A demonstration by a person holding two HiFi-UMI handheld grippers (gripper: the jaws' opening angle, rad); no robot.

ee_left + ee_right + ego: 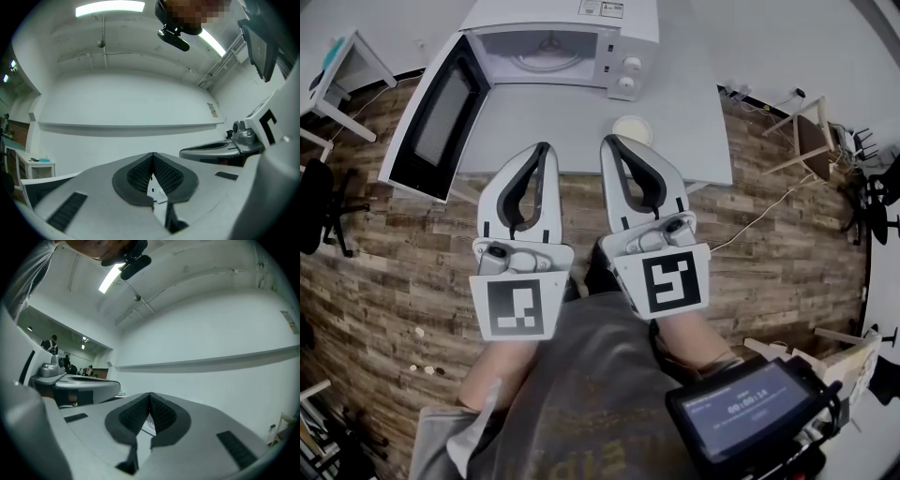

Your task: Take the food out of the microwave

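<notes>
Sitting at the far side of the white table (572, 122), the microwave (623, 28) has its door (441, 117) swung wide open to the left. Inside it you can see the round glass plate (546, 54). A small round bowl (632, 128) with something pale in it is out on the table, in front of the microwave and just below its two knobs (630, 75).

The person holds both grippers side by side, near the front edge of the table, and both point toward the microwave. The left gripper (542, 148) (153, 155) has its two jaws pressed together with nothing between them. The right gripper (609, 141) (150, 394) is the same, jaws together and holding nothing. Its tip is close to the bowl, on the bowl's left, but I cannot tell if it touches.

The floor (412, 281) is brown wood. A wooden chair (811, 136) stands to the right of the table. A small screen (750, 408) glows at the near right, by the person's grey shirt (581, 394)
</notes>
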